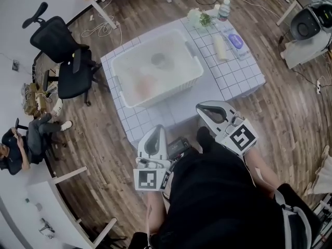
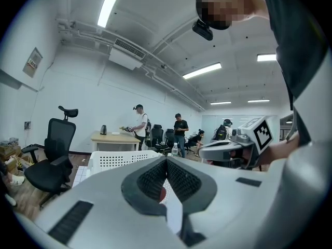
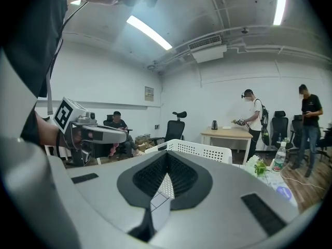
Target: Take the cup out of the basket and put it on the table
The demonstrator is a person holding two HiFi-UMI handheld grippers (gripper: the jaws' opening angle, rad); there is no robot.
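The left claw (image 2: pixel 166 158) is closed, its ribbed pads meeting at the tips with nothing between them. The right claw (image 3: pixel 167 153) is closed and empty as well. Both are held side by side at the near edge of the table (image 1: pixel 233 77), short of the basket (image 1: pixel 148 44) and pointing towards it. Each claw carries a cube with a black-and-white square marker, which is a pattern and not letters. The white perforated basket sits on the left half of the tiled table. The cup (image 1: pixel 162 61) shows only as a dim dark round shape in the far part of the basket, and a hazy peach-coloured thing (image 1: pixel 148 84) lies nearer and to its left. On the table to the right of the basket are a small bunch of flowers (image 1: pixel 199 18), a bottle (image 1: pixel 223 9), a pale roll (image 1: pixel 220 46) and a flat pack (image 1: pixel 236 40) with a blue label whose print is too small to read. A framed notice (image 3: pixel 149 93) on the far wall is also unreadable. A black chair (image 1: pixel 65 56) stands on the wood floor to the left of the table.
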